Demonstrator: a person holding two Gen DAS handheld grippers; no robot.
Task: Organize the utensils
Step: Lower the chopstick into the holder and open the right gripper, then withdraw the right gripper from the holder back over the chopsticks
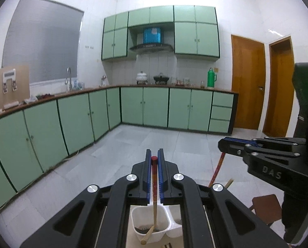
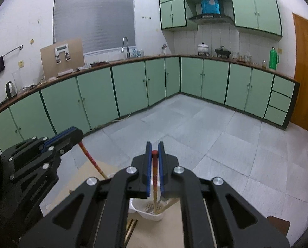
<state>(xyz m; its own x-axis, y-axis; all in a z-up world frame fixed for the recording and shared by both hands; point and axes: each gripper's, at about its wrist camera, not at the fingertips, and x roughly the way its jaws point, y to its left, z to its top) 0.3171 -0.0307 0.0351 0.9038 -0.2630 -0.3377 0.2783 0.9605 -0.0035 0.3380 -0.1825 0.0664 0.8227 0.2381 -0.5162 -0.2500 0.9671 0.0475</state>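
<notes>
My left gripper [image 1: 154,155] is shut on a red-topped wooden chopstick [image 1: 154,177]. Its lower end hangs into the left compartment of a white plastic utensil holder [image 1: 137,215]. My right gripper [image 2: 154,147] is shut on a second red-topped chopstick [image 2: 154,173], whose lower end reaches into the white holder [image 2: 152,215], where another wooden stick [image 2: 168,204] leans. Each gripper shows in the other's view, the right [image 1: 226,144] and the left [image 2: 71,134], each with its chopstick hanging below.
The holder stands on a light wooden table [image 2: 174,227]. More chopsticks [image 2: 131,229] lie on the table left of the holder. A brown stool [image 1: 266,208] is at the right. Green cabinets [image 1: 154,105] and a grey tiled floor [image 2: 216,134] lie beyond.
</notes>
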